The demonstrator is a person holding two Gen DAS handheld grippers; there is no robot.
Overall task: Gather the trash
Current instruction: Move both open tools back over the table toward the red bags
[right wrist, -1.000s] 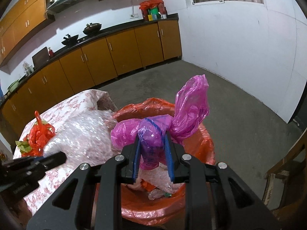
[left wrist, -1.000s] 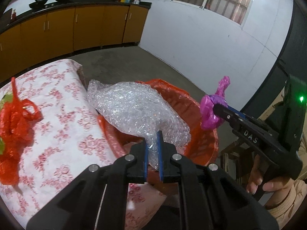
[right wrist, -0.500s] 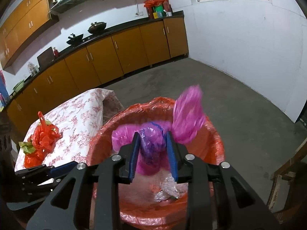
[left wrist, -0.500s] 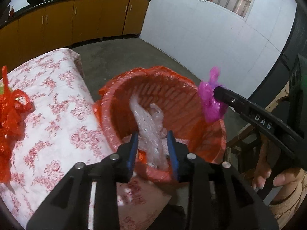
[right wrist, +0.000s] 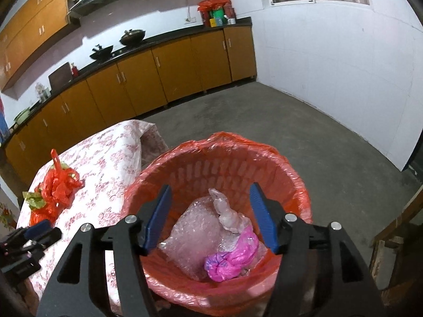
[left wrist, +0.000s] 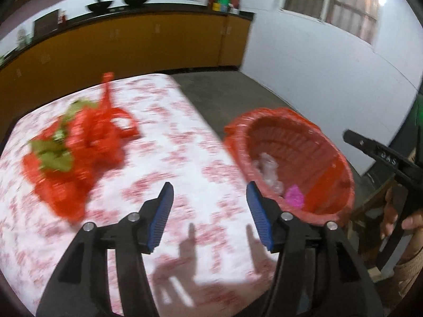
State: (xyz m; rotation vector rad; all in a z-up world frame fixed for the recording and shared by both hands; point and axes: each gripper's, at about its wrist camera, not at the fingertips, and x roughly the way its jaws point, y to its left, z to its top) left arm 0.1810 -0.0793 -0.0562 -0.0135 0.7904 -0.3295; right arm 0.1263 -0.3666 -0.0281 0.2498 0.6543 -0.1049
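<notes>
A round bin lined with an orange bag (right wrist: 296,185) (left wrist: 341,163) stands beside the table. Inside it lie crumpled bubble wrap (right wrist: 190,227) (left wrist: 267,166) and a pink plastic bag (right wrist: 232,253) (left wrist: 293,196). My right gripper (right wrist: 210,216) hangs above the bin, its jaws opening with nothing between them. My left gripper (left wrist: 210,211) is over the floral tablecloth (left wrist: 185,163), jaws opening and empty. On the cloth to its left lies an orange bag with green leaves (left wrist: 76,153) (right wrist: 54,187). The right gripper's finger (left wrist: 380,153) shows at the right of the left wrist view, and the left gripper's tip (right wrist: 39,233) at the lower left of the right wrist view.
Orange kitchen cabinets (right wrist: 158,79) under a dark counter with pans line the far wall. Bare concrete floor (right wrist: 304,132) lies beyond the bin, with a white wall to the right. A wooden chair frame (right wrist: 391,237) stands at the lower right. A person's hand (left wrist: 407,222) holds the right gripper.
Both grippers opened and dropped their loads into the bin: bubble wrap from the left, pink bag from the right. The left gripper then swung left over the table.
</notes>
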